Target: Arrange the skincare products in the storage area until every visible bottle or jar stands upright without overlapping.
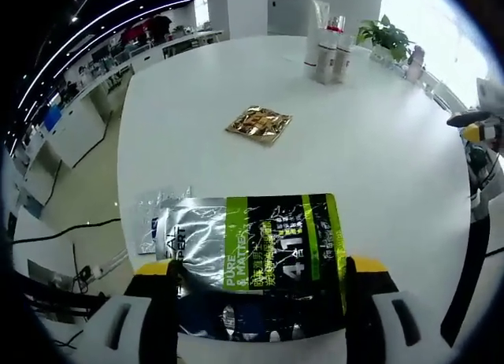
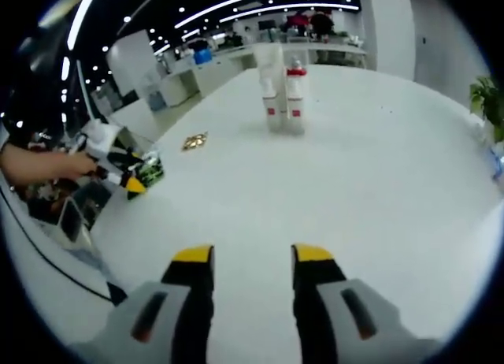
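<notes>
A green, black and silver sachet (image 1: 279, 242) lies flat at the near edge of the white table (image 1: 378, 167), partly over a silver sachet (image 1: 157, 222). My left gripper (image 1: 264, 265) is open, its jaws wide apart on either side of the green sachet. Two or three white containers with red bands (image 1: 327, 53) stand upright together at the far side, also seen as the white containers (image 2: 283, 92). A small gold sachet (image 1: 258, 125) lies mid-table. My right gripper (image 2: 252, 254) hovers open over bare table with nothing between its jaws.
A potted plant (image 1: 386, 37) stands behind the bottles near the far edge. A hand (image 2: 47, 167) holds the left gripper (image 2: 130, 183) at the table's left edge. The right gripper (image 1: 476, 131) shows at the right, with a black cable (image 1: 465, 269) below it.
</notes>
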`<state>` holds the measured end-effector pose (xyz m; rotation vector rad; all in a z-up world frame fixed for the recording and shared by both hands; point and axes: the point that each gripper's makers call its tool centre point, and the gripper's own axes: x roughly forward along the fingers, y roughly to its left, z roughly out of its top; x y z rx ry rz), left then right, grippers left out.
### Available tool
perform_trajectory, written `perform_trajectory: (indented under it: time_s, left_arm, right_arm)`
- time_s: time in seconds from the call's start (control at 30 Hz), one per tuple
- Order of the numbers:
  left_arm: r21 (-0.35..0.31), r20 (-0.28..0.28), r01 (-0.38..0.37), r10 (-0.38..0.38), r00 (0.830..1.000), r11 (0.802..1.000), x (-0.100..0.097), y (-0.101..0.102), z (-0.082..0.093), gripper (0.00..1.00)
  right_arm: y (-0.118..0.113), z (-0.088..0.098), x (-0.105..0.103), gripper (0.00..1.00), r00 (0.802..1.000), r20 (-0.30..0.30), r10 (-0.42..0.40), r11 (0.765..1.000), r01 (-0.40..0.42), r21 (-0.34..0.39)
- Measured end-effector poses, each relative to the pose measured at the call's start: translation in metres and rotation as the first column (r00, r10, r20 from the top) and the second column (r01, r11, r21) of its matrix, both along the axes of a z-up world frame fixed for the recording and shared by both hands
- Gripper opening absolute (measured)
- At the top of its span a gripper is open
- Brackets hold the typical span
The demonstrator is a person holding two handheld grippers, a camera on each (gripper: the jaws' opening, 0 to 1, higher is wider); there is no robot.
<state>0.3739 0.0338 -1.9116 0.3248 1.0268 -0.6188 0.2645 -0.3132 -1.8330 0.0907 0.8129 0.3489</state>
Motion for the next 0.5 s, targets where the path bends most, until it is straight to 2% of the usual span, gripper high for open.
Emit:
perform_trajectory:
  time_s: [0.27,0.3,0.33,0.5]
  left_arm:
    - [-0.007,0.007,0.012,-0.012,1.000,1.000,-0.002,-0.003,0.000,0.81]
    - [-0.009,0.009,0.030,-0.030,1.000,1.000,-0.003,-0.005,0.002,0.74]
    - [-0.016,0.015,0.045,-0.045,0.999,0.999,-0.004,-0.007,0.005,0.63]
    - [-0.020,0.015,0.048,-0.048,0.999,0.999,-0.005,-0.011,0.004,0.57]
  right_arm:
    - [0.000,-0.003,-0.001,0.36,1.000,-0.008,0.010,1.000,-0.010,0.000]
    - [0.000,-0.002,-0.001,0.36,1.000,-0.008,0.009,1.000,-0.009,0.002]
    - [0.000,-0.002,-0.001,0.36,1.000,-0.008,0.008,1.000,-0.008,0.002]
    - [-0.002,-0.003,0.000,0.36,1.000,-0.009,0.006,1.000,-0.006,0.001]
